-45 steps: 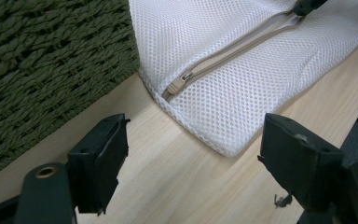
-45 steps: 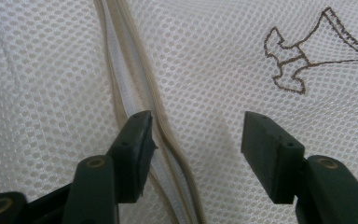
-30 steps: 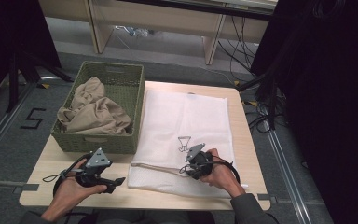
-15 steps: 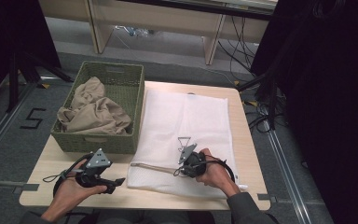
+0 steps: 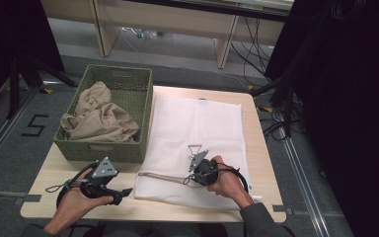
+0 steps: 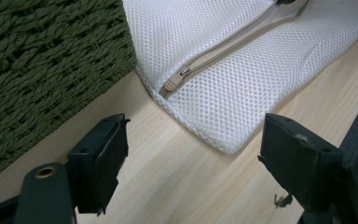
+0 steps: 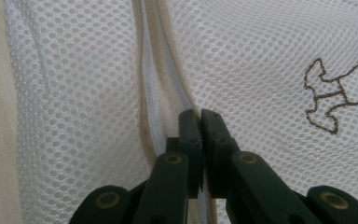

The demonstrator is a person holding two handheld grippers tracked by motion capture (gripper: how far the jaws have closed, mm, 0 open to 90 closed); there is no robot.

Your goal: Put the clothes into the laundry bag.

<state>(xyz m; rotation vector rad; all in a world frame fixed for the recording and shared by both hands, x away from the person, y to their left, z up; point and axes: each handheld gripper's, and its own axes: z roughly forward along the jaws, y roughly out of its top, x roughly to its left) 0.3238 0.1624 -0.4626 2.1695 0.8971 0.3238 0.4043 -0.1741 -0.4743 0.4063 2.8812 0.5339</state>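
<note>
At the near edge of the pale wood table [image 5: 49, 170], left side, the left gripper [image 5: 121, 193] sits in the person's left hand [image 5: 71, 207], jaws wide apart, nothing between them, aimed at the near-left corner of the white mesh laundry bag [image 5: 197, 123]. In the left gripper view that corner lies just ahead on bare wood, with the metal zipper pull [image 6: 183, 73] parked at the end of the beige zipper [image 6: 233, 44]. Near right, the right gripper [image 7: 200, 114] is clamped, jaws pressed together on the bag's fabric edge along the zipper, part of the seam gaping just beyond the tips; the right hand [image 5: 227, 180] rests on the bag. The bag is flat, rectangular, fine honeycomb net, covering the right half of the table from near edge to far edge, touching the basket side. A thin brown outline print [image 7: 331, 98] is on the mesh, no readable text. Left and farther back: a green woven basket [image 5: 138, 106], rectangular, holding crumpled tan cloth [image 5: 101, 121]. Floor far left has a black "5" [image 5: 33, 126] marked. Versus a second ago: the right gripper has shifted left along the zipper; the left gripper, bag and basket are unchanged.
</note>
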